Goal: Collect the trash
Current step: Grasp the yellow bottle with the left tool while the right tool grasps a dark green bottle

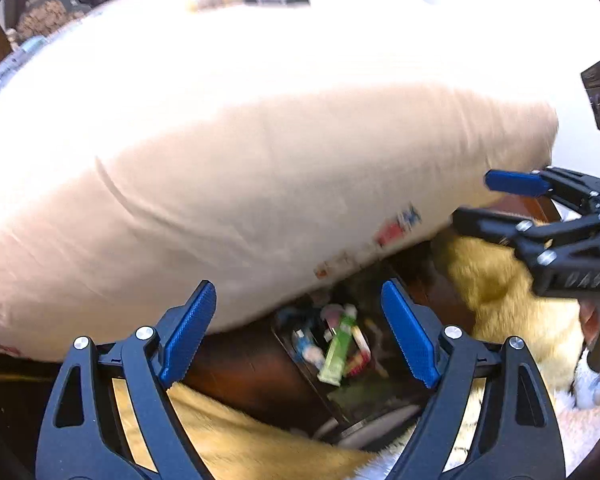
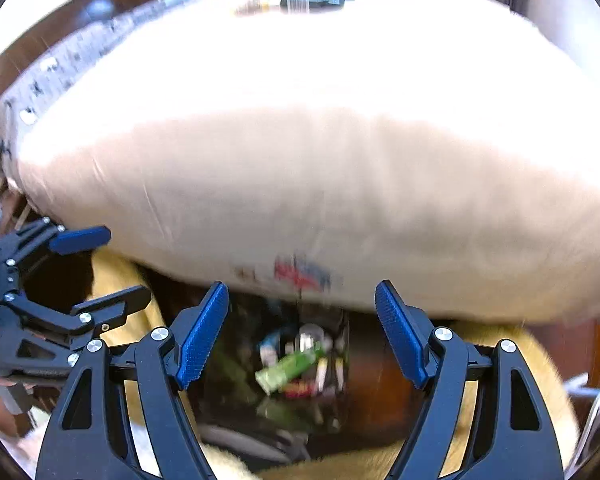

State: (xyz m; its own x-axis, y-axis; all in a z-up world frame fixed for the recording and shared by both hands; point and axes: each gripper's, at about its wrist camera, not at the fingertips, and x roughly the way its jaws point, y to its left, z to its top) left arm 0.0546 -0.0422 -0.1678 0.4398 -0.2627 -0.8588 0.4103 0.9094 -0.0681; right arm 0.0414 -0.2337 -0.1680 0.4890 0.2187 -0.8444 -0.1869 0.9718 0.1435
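Trash (image 1: 334,350) lies in a dark bin (image 1: 300,376) directly below both grippers: a green wrapper (image 2: 290,368), white scraps and a red-and-yellow packet, all blurred. The bin stands on dark wood, with yellow fur (image 1: 496,288) to the side and in front of it. A large white sack (image 1: 228,184), with red and blue print near its lower edge, fills the upper part of both views and overhangs the bin's far side.

Left gripper (image 1: 300,332) is released, jaws wide, with nothing between its pads. Right gripper (image 2: 302,334) is likewise released and empty; in the left wrist view it appears at the right edge, jaws apart, close to the sack's corner. A hand (image 1: 592,320) is visible on its handle.

Step in hand, as judged: both grippers stand clear above the bin, so the contents appear deposited and the next item must be found.

Procedure for doing this well:
- Keep the jaws wide until a target is centred between the pads.
- Steady the wrists; motion blur hides small pieces.
- Whether the sack rests on the bin rim cannot be told; avoid brushing it.
- Check the fur and wood around the bin for strays.
- Approach soft wrappers from above and pinch across the narrow side.
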